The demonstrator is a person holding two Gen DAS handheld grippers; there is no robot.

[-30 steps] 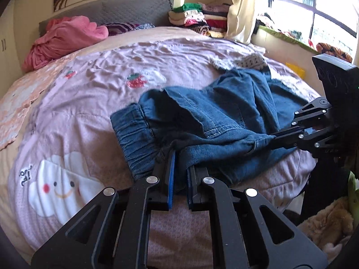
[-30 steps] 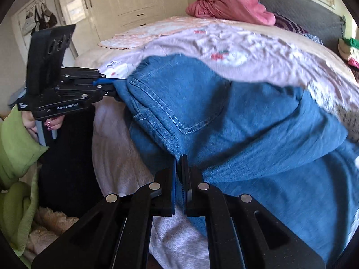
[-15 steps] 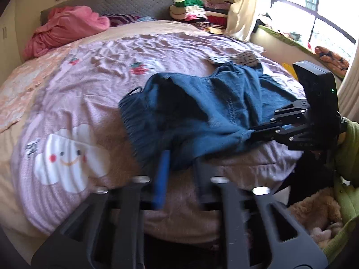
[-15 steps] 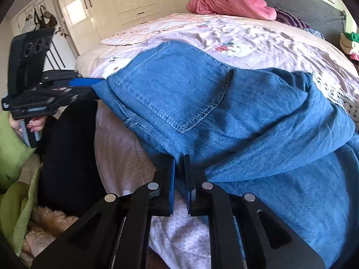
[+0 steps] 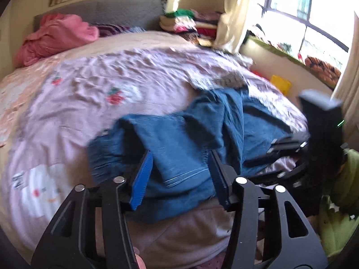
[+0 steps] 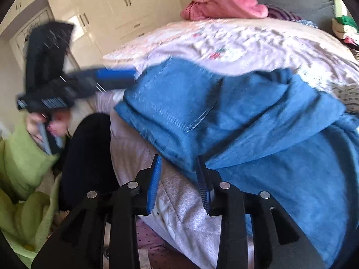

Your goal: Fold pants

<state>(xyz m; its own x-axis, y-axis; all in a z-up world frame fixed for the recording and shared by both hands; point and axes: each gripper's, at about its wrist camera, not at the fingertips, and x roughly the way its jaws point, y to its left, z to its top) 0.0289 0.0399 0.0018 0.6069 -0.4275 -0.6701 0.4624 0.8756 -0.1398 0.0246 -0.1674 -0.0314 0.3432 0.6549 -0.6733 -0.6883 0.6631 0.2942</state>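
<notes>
Holding a tool in each hand at the foot edge of the bed [image 5: 67, 103], I have both sets of fingers spread apart and nothing gripped. On the left, my left tool [image 5: 180, 178] hovers low over the near edge of the blue denim pants [image 5: 186, 139], its blue pads on either side of a hem fold without pinching it. The pants lie bunched on the lilac printed quilt [image 5: 94, 85], the gathered waistband toward the left and the legs running to the right. A pink bundle of bedding [image 5: 56, 35] sits at the headboard, and a stack of folded clothes [image 5: 190, 22] is by the window. Farther right, my right tool [image 6: 179, 181] is just off the pants' lower corner, one pad against the cloth edge, the other over bare quilt. A back pocket [image 6: 179, 94] faces up there. Both views are motion-blurred.
</notes>
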